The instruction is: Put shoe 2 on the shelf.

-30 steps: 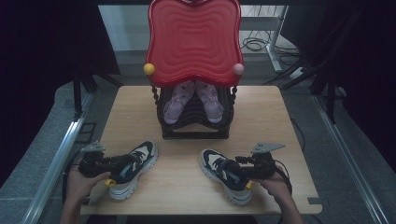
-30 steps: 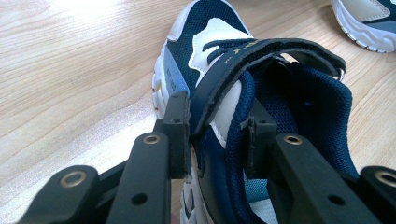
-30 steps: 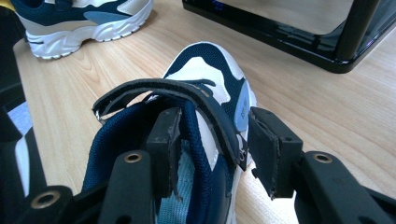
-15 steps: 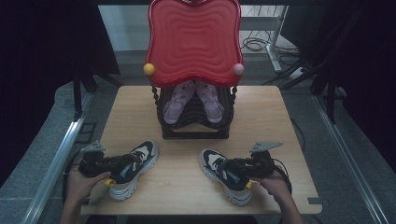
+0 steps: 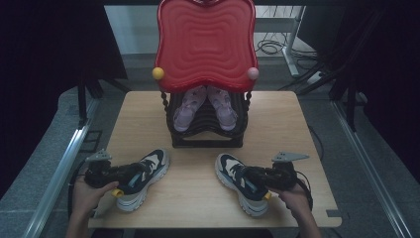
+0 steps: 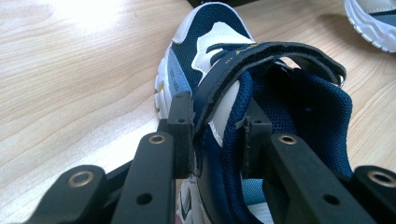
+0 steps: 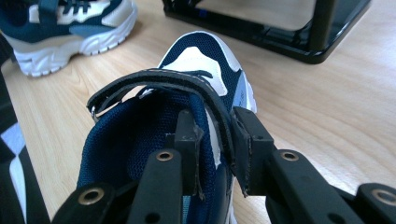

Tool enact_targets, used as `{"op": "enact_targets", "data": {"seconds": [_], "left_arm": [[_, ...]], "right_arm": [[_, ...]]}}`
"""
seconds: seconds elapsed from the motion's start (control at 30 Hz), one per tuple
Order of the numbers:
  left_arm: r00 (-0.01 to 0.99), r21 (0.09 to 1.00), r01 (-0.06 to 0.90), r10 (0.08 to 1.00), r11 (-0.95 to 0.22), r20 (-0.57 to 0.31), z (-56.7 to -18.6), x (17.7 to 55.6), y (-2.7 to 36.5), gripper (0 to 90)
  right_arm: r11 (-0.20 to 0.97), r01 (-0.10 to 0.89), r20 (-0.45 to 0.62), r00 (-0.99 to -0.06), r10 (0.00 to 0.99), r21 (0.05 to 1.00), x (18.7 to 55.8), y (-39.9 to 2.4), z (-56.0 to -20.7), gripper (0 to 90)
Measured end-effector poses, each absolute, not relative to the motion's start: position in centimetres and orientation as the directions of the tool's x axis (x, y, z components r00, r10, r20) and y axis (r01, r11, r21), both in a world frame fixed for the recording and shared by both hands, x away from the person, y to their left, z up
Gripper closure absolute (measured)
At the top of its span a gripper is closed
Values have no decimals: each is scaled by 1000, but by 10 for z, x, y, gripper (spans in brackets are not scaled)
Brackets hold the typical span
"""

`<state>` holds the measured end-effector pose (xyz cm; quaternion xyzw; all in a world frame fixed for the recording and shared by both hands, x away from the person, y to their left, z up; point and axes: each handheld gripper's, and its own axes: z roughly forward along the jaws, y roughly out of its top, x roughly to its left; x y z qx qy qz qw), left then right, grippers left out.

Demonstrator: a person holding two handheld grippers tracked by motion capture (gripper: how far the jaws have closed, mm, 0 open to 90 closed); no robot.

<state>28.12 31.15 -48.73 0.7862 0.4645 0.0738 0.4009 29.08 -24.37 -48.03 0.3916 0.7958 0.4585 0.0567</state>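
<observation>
A: Why were both shoes on the table (image 5: 198, 198) in front of the rack (image 5: 208, 134)?

B: Staged there. Left gripper (image 6: 217, 140) was clenched on the left shoe (image 5: 141, 178) collar; right gripper (image 7: 215, 149), jaws just closing, pinched the right shoe (image 5: 242, 183) collar. Side-wall grips probably suit lifting.

From above our side we look forward and down over the whole wooden table (image 5: 148, 119). Each gripper camera sits low, close behind its jaws, facing along one navy sneaker toward the black rack (image 7: 280, 32). The right sneaker (image 5: 242, 182) appears in the high and right gripper views (image 7: 196, 93).
</observation>
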Motion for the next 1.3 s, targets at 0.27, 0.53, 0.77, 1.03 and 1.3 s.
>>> {"op": "enact_targets", "data": {"seconds": [0.27,0.53,0.77,1.03,1.3], "left_arm": [[548,739,649,785,-182,-288,-482,278,313,712],[549,767,625,781,-148,-297,-478,277,312,712],[545,787,606,783,-119,-301,-474,275,313,712],[531,806,586,789,-79,-309,-470,276,316,711],[520,817,574,791,-45,-322,-468,277,320,711]], "right_arm": [[192,534,261,-658,707,824,281,-252,-476,727],[100,520,287,-612,737,849,272,-262,-480,726],[39,497,290,-566,772,867,266,-273,-480,726],[-26,481,308,-517,799,876,261,-284,-479,723],[-83,462,328,-481,813,883,258,-292,-477,723]]}}
